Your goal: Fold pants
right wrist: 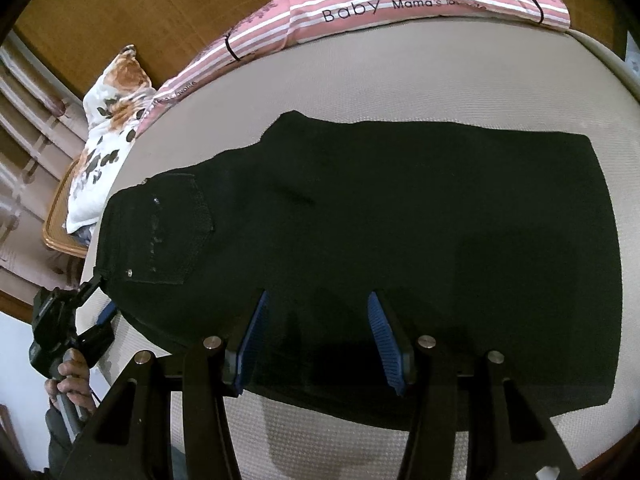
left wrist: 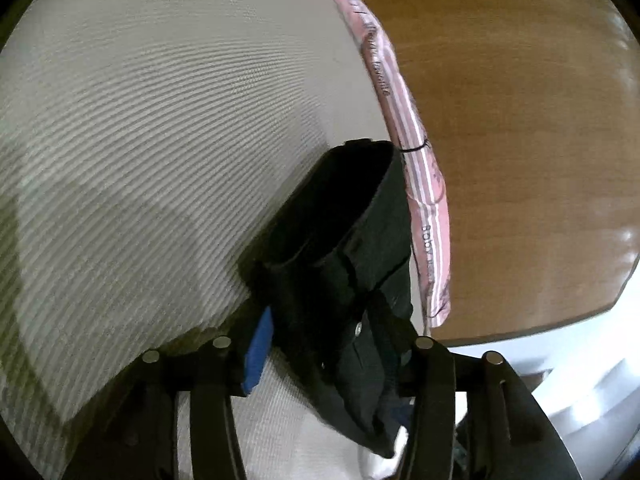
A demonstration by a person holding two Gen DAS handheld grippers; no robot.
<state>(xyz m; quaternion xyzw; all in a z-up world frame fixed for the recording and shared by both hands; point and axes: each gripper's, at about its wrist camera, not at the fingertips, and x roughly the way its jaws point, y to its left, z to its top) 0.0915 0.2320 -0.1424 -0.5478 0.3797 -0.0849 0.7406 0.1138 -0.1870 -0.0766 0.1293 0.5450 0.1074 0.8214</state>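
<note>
Black pants [right wrist: 360,216] lie folded on a bed's pale textured mattress [right wrist: 400,84], both hand-held grippers at their edges.

Largest first: the mattress fills both views, the pants spread lengthwise across it — waistband and back pocket at the left. A pink striped bolster [right wrist: 360,4] lines the far edge, a floral pillow [right wrist: 108,136] beside it. Right hand-held gripper [right wrist: 320,340] is parted over the pants' near edge, its blue pads not pressing. Left hand-held gripper [left wrist: 332,356] has the waistband between its jaws — whether it is gripped, I cannot tell.
</note>
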